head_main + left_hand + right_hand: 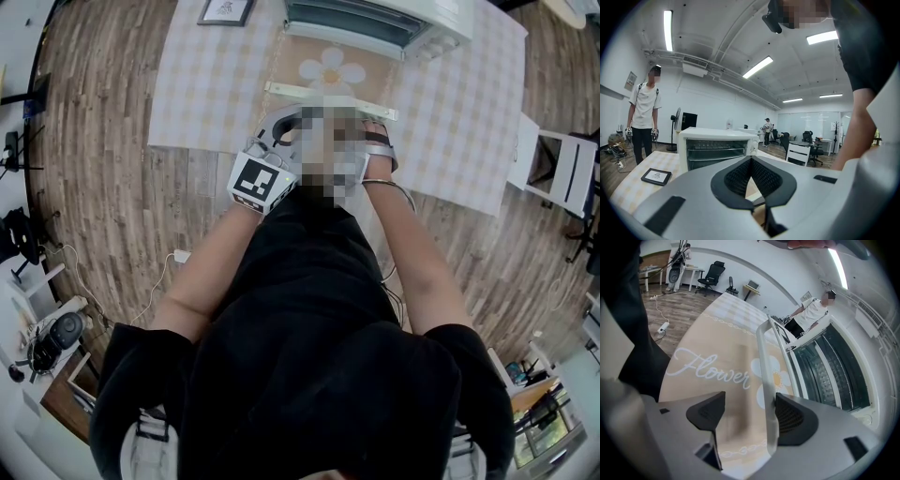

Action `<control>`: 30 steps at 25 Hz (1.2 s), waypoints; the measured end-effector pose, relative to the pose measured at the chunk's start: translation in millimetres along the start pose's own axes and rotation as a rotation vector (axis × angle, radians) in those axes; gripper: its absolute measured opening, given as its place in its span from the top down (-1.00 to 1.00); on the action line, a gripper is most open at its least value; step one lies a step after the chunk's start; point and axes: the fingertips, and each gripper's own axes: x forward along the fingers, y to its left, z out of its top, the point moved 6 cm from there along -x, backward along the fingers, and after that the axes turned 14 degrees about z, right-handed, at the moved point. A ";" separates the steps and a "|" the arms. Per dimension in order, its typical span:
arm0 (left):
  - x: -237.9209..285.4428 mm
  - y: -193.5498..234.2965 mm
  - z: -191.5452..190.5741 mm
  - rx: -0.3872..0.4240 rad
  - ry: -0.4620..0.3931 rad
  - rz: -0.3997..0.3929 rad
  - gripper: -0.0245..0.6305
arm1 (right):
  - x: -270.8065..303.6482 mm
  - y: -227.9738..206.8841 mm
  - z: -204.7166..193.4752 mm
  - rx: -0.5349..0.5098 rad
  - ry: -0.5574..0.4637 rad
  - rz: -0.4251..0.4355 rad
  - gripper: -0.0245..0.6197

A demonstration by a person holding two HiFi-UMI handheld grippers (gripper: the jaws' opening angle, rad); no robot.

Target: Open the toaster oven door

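Observation:
The white toaster oven stands at the far side of the table with its glass door folded down flat over a flower mat. The door's pale handle bar faces me. In the right gripper view that handle runs between the jaws of my right gripper, close against the right pad; the jaws stand open, with a wide gap on the left. My left gripper is shut on nothing, held back from the oven. In the head view a mosaic patch hides both grippers' tips.
A checkered cloth covers the table. A small framed picture lies left of the oven. A person stands beyond the table. A white chair is at the right, a power strip on the floor.

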 end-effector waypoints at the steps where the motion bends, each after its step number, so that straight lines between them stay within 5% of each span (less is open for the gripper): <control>1: -0.4 0.2 0.0 0.002 -0.001 0.001 0.89 | -0.9 -0.5 -0.2 -0.001 -0.001 -0.001 -0.08; 9: 0.6 2.1 11.1 0.002 -0.012 0.006 0.89 | -15.5 0.0 5.9 -0.020 -0.021 0.000 -0.07; 16: 2.8 4.3 24.2 0.018 -0.031 0.001 0.88 | -59.9 -11.8 25.1 0.022 -0.143 -0.008 -0.07; 21: 3.3 10.4 41.8 0.040 -0.048 0.005 0.89 | -105.8 -36.7 33.0 0.121 -0.265 -0.025 -0.01; 30: 4.8 18.3 76.8 0.055 -0.079 -0.004 0.88 | -202.9 -101.4 46.0 0.433 -0.623 -0.083 0.49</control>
